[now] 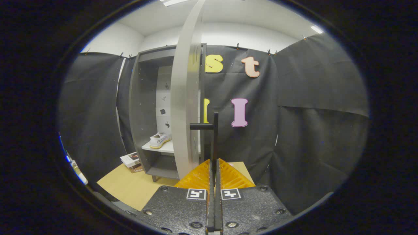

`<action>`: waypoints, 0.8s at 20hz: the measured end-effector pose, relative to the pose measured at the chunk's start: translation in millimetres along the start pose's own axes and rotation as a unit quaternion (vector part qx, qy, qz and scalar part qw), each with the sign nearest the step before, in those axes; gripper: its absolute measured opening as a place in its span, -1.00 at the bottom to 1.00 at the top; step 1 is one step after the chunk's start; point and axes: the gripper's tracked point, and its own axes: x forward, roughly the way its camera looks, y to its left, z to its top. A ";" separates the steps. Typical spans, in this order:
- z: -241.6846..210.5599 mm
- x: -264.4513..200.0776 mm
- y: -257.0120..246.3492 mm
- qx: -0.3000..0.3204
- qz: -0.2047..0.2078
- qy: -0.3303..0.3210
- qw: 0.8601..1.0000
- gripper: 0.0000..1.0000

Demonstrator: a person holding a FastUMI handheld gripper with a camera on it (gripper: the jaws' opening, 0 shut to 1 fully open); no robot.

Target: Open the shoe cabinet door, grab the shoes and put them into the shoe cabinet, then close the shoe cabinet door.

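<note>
Hard to make out much inside the cabinet (143, 107), since the door (186, 98) is swinging edge-on toward us and blocking a good chunk of it. The back panel is looking patchy and I can't tell what the little dark marks on it are. The shoe (160, 139) is sitting on the pale shelf (165, 148) inside, off to the left and well beyond the fingers. The gripper (214, 164) is pinching down on the door's handle (214, 130), fingers nearly touching with just the thin bar between them. Some books (132, 161) are lying on the floor (130, 186) by the cabinet's foot, partly cut off behind it.
</note>
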 end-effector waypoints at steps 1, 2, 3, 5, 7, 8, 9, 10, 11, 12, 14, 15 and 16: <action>-1.3 -2.3 2.1 0.012 -0.001 0.001 1.000 -0.93; -2.4 -5.8 2.3 0.020 -0.002 0.002 1.000 -0.93; -3.7 -10.4 2.0 0.019 -0.003 0.001 1.000 -0.93; -15.0 -21.1 2.6 -0.002 -0.009 0.002 1.000 -0.92; -27.8 -35.1 -1.7 -0.028 -0.038 0.001 0.999 -0.32; -33.6 -44.8 0.1 -0.029 -0.046 -0.002 0.999 -0.02; -42.3 -51.5 6.7 -0.022 -0.057 -0.003 0.998 0.28; -50.2 -58.4 13.5 -0.014 -0.060 -0.006 0.998 0.59; -61.1 -64.0 20.3 -0.010 -0.065 -0.004 0.998 0.66; -73.5 -70.3 29.4 -0.008 -0.066 -0.006 0.998 0.82; -103.5 -75.7 51.3 -0.009 -0.068 0.004 0.998 1.00; -118.2 -75.7 63.9 -0.008 -0.070 0.011 0.997 1.00; -138.3 -74.5 81.9 -0.006 -0.061 0.027 0.998 1.00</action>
